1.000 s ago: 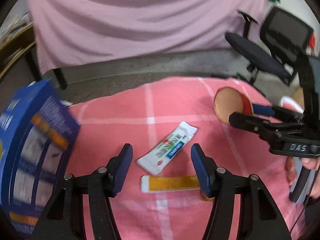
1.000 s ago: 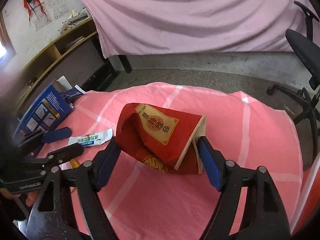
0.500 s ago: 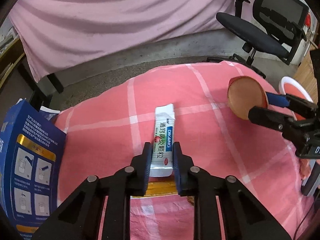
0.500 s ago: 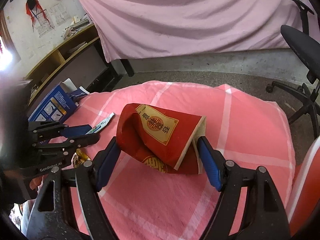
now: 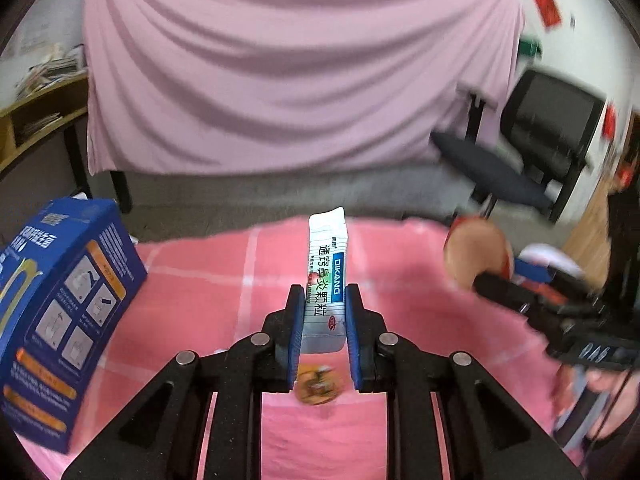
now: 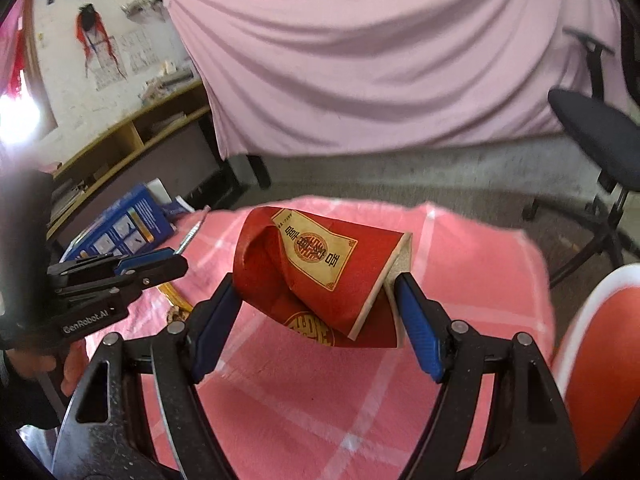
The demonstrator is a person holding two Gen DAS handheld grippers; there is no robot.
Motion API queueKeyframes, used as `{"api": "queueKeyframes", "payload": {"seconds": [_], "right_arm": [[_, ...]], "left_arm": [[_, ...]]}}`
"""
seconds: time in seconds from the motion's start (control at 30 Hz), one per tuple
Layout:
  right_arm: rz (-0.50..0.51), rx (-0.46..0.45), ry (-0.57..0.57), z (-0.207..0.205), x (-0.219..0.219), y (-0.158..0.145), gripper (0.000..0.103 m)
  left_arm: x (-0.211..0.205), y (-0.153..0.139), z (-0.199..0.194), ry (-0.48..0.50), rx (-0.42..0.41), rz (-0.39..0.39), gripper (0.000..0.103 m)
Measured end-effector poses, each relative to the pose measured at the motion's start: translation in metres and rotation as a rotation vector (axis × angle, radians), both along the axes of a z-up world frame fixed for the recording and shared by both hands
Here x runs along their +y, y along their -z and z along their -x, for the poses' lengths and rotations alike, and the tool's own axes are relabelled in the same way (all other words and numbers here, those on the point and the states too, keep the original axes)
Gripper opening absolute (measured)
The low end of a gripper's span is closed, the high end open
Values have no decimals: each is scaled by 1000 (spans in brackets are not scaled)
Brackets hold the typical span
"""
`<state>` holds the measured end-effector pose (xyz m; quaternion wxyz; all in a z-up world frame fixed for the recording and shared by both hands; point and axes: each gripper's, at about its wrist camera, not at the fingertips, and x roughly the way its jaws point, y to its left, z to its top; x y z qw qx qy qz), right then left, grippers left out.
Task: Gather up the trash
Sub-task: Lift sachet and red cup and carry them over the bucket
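My left gripper [image 5: 323, 300] is shut on a white sachet [image 5: 325, 276] with blue and green print, holding it lifted above the pink checked cloth [image 5: 200, 280]. My right gripper [image 6: 316, 284] is shut on a crumpled red paper bag [image 6: 304, 272] with gold print, held open above the cloth [image 6: 460, 280]. The left gripper [image 6: 176, 258] shows at the left of the right wrist view, with the sachet [image 6: 192, 234] edge-on. The bag's opening [image 5: 474, 254] shows at the right of the left wrist view. An orange strip [image 6: 172, 296] and a small brown scrap [image 5: 318, 386] lie on the cloth.
A blue carton [image 5: 60, 320] stands at the cloth's left edge, also in the right wrist view [image 6: 124, 232]. A black office chair [image 5: 532, 152] stands beyond the right side. A pink sheet [image 5: 280, 80] hangs behind. A red and white seat [image 6: 600, 352] sits at the right.
My left gripper shut on the white sachet and has lifted it off the cloth. The right gripper keeps hold of the red bag, raised a little.
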<state>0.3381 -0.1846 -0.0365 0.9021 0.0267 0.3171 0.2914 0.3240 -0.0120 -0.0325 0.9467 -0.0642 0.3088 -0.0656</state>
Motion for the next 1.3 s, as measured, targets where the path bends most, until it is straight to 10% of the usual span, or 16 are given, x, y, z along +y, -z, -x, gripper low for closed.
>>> {"api": "queueKeyframes", "payload": {"seconds": [0.67,1.07,1.3], "right_arm": [[-124,-537,244,85,-84,-87,93],[-100,-625,408,122,-154,-92,93],[-68,-521,517,117,-204,-80,94]], "left_arm": [[-80,-82,64,23,-452,-15,16],[-159,-85,69,184,-514,-46,16],[-210,-69,52,269,-448,-28,16]]}}
